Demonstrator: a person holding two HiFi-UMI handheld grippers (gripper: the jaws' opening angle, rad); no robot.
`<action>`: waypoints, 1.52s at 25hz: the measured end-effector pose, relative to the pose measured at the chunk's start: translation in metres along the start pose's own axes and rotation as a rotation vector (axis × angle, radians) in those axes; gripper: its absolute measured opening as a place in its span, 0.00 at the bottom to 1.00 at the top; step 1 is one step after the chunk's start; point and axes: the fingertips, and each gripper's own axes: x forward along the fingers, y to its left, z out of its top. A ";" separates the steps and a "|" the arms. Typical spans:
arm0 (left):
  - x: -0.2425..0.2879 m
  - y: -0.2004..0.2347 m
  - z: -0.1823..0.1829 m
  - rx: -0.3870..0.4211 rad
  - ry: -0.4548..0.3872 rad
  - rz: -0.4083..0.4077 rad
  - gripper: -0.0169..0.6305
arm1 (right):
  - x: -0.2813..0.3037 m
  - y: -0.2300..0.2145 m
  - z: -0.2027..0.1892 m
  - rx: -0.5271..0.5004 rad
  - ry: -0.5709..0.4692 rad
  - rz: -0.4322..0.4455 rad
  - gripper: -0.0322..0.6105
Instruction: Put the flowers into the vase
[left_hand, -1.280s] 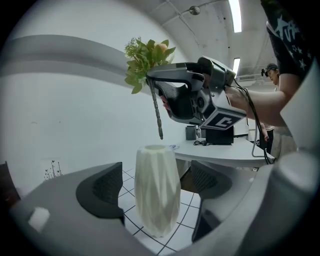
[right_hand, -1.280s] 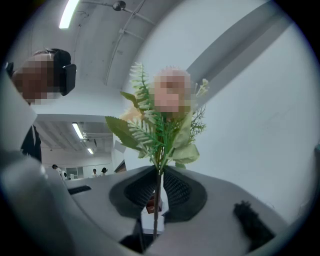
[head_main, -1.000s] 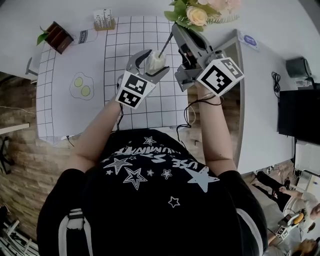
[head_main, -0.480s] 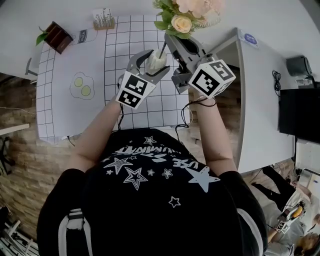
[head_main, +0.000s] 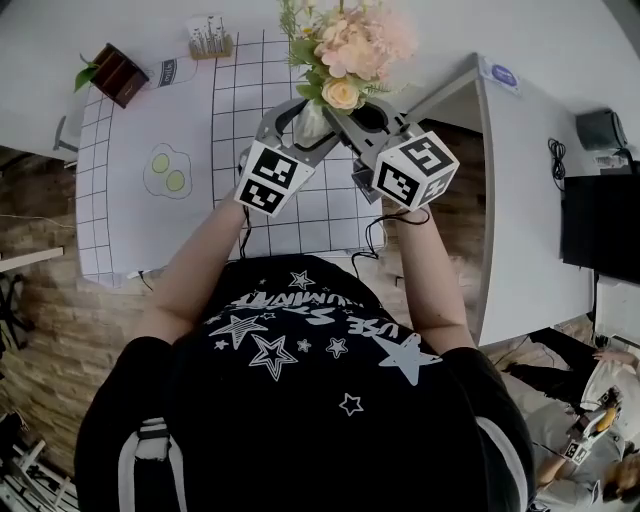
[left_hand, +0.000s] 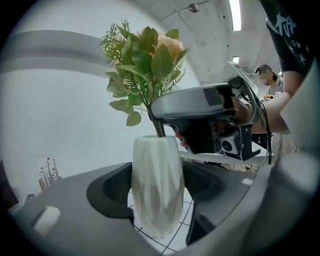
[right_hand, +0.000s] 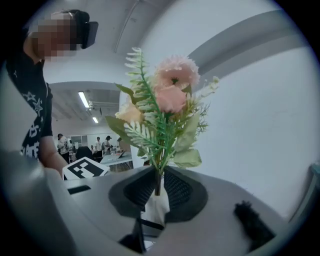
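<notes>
Flowers (head_main: 345, 55) have sunk onto the vase (left_hand: 156, 170), stem inside and pinched by the right gripper (right_hand: 157, 192), its jaws just loosening; the left gripper (head_main: 303, 128) clamps the vase; next, probably lower further and release.

To the left of the fingers (head_main: 268, 126), a fried-egg picture (head_main: 165, 172) lies on the gridded mat (head_main: 230, 90). Farther left stand a brown planter box (head_main: 117, 72) and a small card stand (head_main: 208, 38).

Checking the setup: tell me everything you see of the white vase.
The vase is white, matte and faceted, tapering toward its base, ceramic by its look. It stands upright on the gridded mat, gripped at its sides by the left gripper, whose jaws have just closed in. The stem of the flowers enters its mouth.
</notes>
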 end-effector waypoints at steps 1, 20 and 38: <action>0.000 0.000 0.000 -0.002 -0.001 -0.001 0.53 | 0.001 0.003 -0.003 -0.021 0.020 0.003 0.14; 0.001 0.000 0.001 -0.034 -0.030 -0.021 0.53 | -0.009 0.013 -0.024 -0.137 0.154 -0.047 0.29; 0.002 0.002 0.003 -0.011 -0.093 -0.011 0.54 | -0.042 0.000 -0.043 0.000 0.096 -0.123 0.29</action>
